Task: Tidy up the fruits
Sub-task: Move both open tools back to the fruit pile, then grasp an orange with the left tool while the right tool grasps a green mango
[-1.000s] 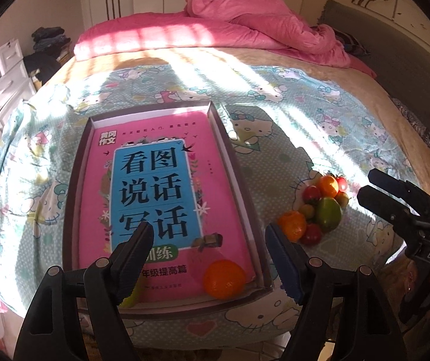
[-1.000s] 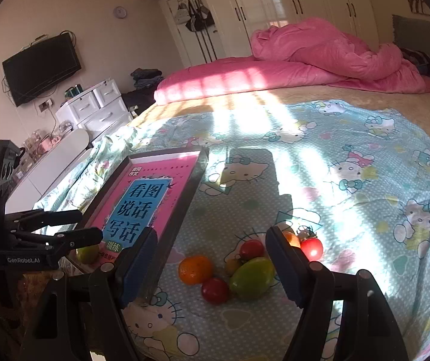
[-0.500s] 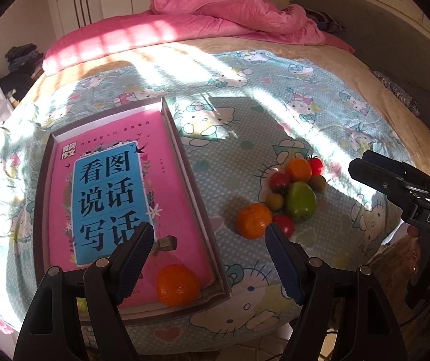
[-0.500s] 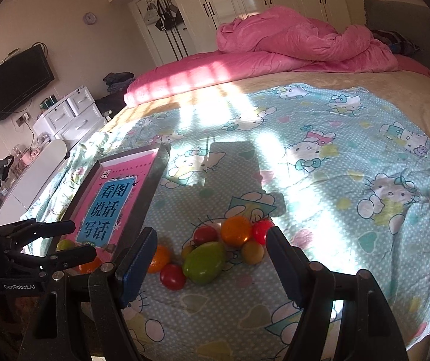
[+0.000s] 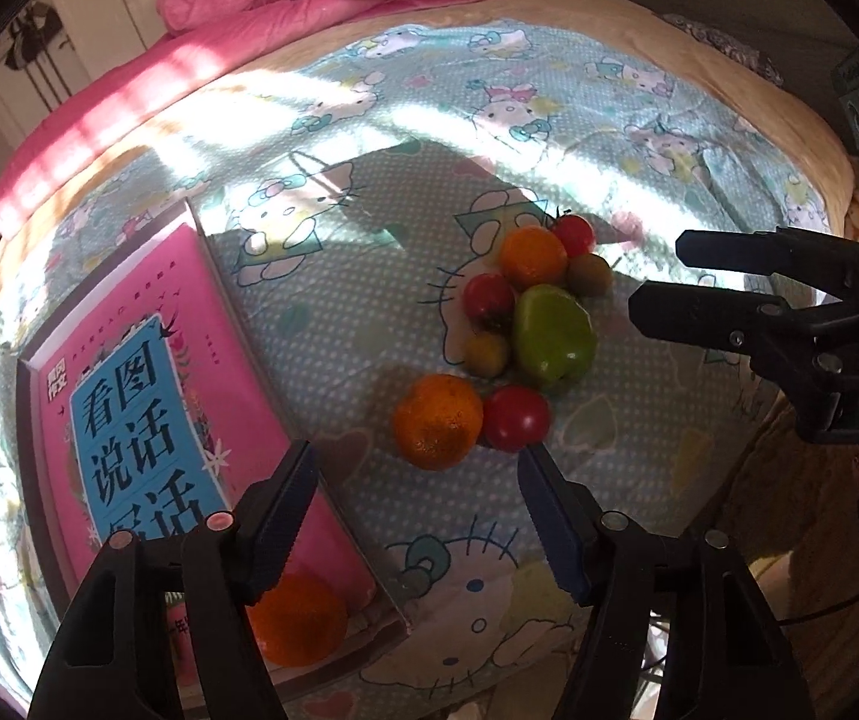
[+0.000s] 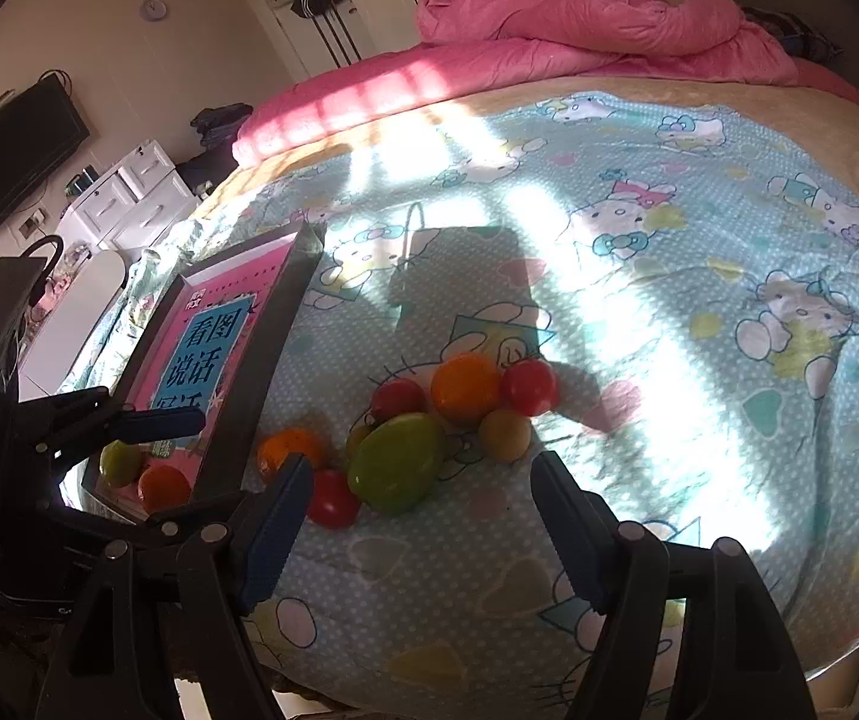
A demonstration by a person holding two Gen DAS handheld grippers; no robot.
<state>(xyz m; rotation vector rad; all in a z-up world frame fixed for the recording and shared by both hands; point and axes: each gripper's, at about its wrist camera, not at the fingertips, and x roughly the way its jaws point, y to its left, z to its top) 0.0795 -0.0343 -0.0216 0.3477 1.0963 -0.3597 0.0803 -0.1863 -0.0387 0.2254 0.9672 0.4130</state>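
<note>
A cluster of fruit lies on the patterned bedsheet: a green mango (image 5: 554,331) (image 6: 396,461), a near orange (image 5: 438,430) (image 6: 290,449), a far orange (image 5: 532,256) (image 6: 465,387), red tomatoes (image 5: 516,418) (image 6: 333,498) and small yellow-green fruits (image 5: 488,354). A dark tray (image 5: 393,603) (image 6: 261,372) holds a pink book (image 5: 153,372), an orange (image 5: 298,618) (image 6: 163,486) and a green fruit (image 6: 120,462). My left gripper (image 5: 417,510) is open just in front of the near orange. My right gripper (image 6: 417,522) is open, hovering before the mango.
A crumpled pink duvet (image 6: 579,12) lies at the bed's far end. White drawers (image 6: 135,198) and a wall TV (image 6: 9,150) stand to the left. The bed's front edge is close beneath both grippers.
Both grippers have swung toward the fruit cluster and come closer to it. The left view has shifted right, away from the tray. No fruit has moved.
</note>
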